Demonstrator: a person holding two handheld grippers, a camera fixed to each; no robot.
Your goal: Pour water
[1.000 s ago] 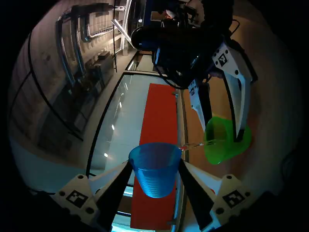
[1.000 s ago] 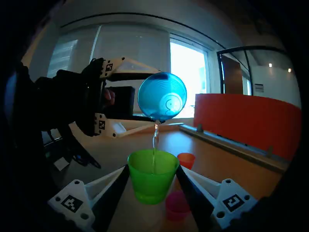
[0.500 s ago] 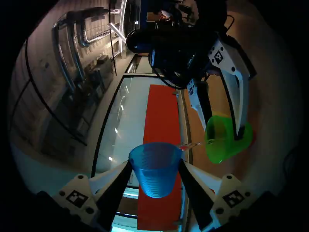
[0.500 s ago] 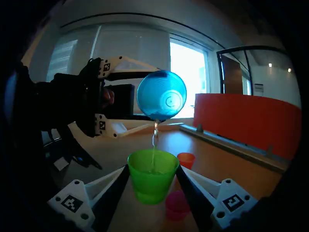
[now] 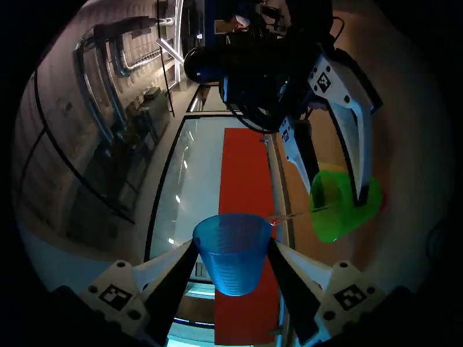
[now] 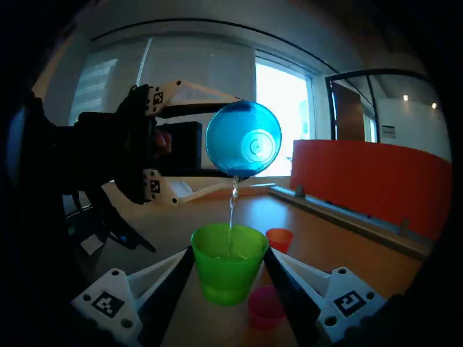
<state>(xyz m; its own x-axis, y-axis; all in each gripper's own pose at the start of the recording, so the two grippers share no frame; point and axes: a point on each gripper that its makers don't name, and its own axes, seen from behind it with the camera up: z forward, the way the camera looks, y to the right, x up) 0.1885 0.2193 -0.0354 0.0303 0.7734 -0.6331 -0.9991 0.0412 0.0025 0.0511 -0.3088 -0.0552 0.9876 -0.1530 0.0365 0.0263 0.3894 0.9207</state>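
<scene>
Left gripper (image 5: pixel 231 247) is clamped on the translucent blue cup (image 5: pixel 232 263), which is ringed with fine lines and tipped on its side in the air. A thin thread of water (image 6: pixel 232 205) runs off its lip. It falls straight into the see-through green cup (image 6: pixel 228 272) just below, squeezed upright by the right gripper (image 6: pixel 230 254) above the table (image 6: pixel 324 243).

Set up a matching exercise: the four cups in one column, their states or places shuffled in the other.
1. blue cup
2. green cup
3. orange cup
4. pink cup

A. upright, catching water
B. on the table, beyond the green rim
C. tipped, pouring
D. lowest in the right gripper view, seen between the jaws

Pairs: 1-C, 2-A, 3-B, 4-D
</scene>
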